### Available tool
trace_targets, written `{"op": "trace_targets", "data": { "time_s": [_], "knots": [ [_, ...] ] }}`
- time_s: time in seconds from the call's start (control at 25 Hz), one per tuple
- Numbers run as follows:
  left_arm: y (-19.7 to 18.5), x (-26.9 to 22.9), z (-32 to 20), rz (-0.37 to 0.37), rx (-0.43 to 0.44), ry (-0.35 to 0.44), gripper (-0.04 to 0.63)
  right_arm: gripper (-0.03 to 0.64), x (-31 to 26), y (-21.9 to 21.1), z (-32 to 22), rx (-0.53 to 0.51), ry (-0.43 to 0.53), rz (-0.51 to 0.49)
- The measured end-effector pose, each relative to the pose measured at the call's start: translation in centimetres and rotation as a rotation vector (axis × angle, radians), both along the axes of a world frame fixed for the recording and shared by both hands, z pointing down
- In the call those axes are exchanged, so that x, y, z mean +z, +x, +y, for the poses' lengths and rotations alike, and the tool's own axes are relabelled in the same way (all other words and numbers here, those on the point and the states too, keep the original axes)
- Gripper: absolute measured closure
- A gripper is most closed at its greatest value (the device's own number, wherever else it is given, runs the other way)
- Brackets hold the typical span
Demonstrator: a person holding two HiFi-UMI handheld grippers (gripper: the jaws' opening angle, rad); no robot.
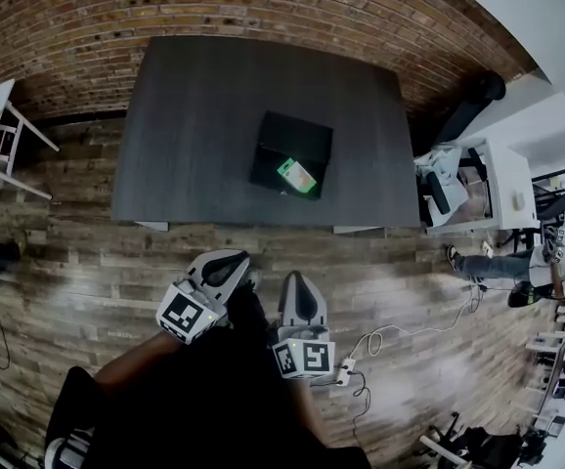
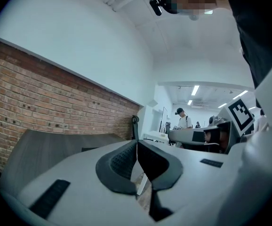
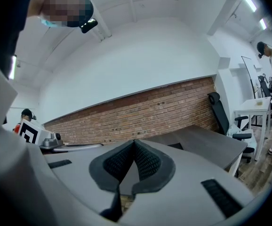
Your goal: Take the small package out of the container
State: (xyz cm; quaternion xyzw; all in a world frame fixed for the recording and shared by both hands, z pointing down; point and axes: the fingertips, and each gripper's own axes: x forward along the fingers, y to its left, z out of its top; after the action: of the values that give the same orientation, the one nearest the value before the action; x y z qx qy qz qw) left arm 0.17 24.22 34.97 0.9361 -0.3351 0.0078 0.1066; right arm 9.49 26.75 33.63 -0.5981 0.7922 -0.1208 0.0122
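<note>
Dark grey wood-grain table [image 1: 214, 115] ahead, set against a red brick wall [image 1: 214, 8]. On it, right of centre, a black open-topped rectangular container [image 1: 281, 135], and inside that, at its near right corner, the small green-and-white package [image 1: 298, 173], lying uncovered. Between table and person, a stretch of brown plank floor [image 1: 87, 262]. Left gripper [image 1: 236, 258] and right gripper [image 1: 295, 279] held low and close to the body, side by side, well apart from the table, each with jaws pressed together and nothing between them. Right of the table, a black office chair [image 1: 473, 96] and a white desk [image 1: 505, 179]; on the floor near the right gripper, a white cable [image 1: 400, 332]. Package visible from the head view only. From the gripper views, just the tabletop and brick beyond the closed ribbed black pads [image 2: 124, 161]. From the left gripper view, also a standing person [image 2: 183, 121] in a lit room farther off; from the right gripper view, the chair and desk at the table's far end.
</note>
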Motion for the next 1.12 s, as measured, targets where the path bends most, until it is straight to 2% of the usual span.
{"op": "trace_targets", "data": {
  "time_s": [0.44, 1.12],
  "knots": [
    [4.8, 0.9, -5.0, -0.022, -0.031, -0.028, 0.561, 0.592, 0.4, 4.9, -5.6, -0.039, -0.013, -0.014],
    [10.2, 1.9, -8.7, -0.049, -0.166, -0.078, 0.561, 0.592, 1.8, 11.5, -10.8, -0.148, -0.031, -0.026]
  ]
}}
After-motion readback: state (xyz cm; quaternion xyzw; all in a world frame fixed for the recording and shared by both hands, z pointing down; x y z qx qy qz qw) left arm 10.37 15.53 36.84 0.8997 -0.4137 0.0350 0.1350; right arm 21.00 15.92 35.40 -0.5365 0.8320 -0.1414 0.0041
